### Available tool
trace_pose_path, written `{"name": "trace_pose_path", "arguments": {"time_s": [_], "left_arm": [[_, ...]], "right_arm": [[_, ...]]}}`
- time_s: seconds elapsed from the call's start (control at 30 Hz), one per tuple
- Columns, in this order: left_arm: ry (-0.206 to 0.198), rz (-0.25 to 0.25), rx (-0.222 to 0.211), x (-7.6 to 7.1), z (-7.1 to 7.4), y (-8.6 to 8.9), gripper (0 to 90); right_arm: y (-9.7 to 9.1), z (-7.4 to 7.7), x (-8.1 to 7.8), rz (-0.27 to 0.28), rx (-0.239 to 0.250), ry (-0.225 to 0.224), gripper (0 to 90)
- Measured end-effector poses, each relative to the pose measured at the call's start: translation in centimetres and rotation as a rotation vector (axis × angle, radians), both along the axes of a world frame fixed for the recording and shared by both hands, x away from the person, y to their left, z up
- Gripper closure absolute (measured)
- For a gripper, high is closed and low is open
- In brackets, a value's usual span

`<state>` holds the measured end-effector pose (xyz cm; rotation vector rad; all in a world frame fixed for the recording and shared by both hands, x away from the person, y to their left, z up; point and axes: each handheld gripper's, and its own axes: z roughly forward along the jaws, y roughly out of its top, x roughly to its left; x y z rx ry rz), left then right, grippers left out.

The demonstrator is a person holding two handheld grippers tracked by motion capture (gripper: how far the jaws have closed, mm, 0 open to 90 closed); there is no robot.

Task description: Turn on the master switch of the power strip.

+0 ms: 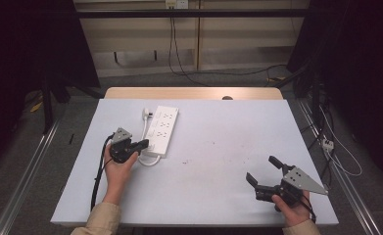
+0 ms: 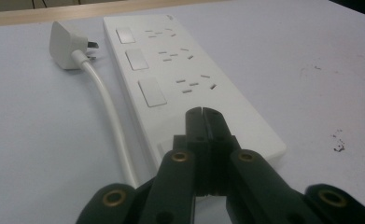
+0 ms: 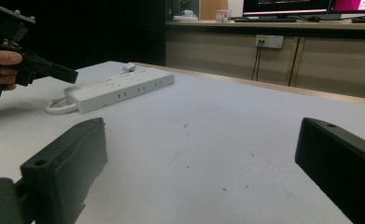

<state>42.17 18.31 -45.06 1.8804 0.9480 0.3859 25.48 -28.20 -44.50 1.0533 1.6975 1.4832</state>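
Observation:
A white power strip (image 1: 162, 130) (image 2: 185, 79) (image 3: 119, 88) with three switches and three rows of sockets lies left of the table's middle. Its white cable (image 2: 110, 112) loops back to a white plug (image 1: 146, 114) (image 2: 68, 45) lying beside the strip's far end. My left gripper (image 1: 145, 144) (image 2: 202, 112) is shut with nothing between its jaws, its tips just over the strip's near end. My right gripper (image 1: 262, 169) (image 3: 199, 154) stands open and empty above bare table near the front right corner.
The table (image 1: 218, 147) has a pale grey top with small dark specks (image 2: 337, 142) near its middle. Behind it run a wooden edge (image 1: 194, 93), floor cables (image 1: 179, 63) and a wall outlet (image 3: 269, 41). A small adapter (image 1: 327, 143) lies on the floor at right.

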Motion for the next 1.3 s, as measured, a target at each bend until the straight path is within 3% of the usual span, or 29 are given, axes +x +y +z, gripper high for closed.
{"name": "trace_pose_path", "arguments": {"time_s": [1.3], "left_arm": [[0.006, 0.005, 0.017, 0.14, -0.34, -0.20, 90.0]], "right_arm": [[0.05, 0.04, -0.01, 0.008, 0.001, -0.002, 2.1]]}}
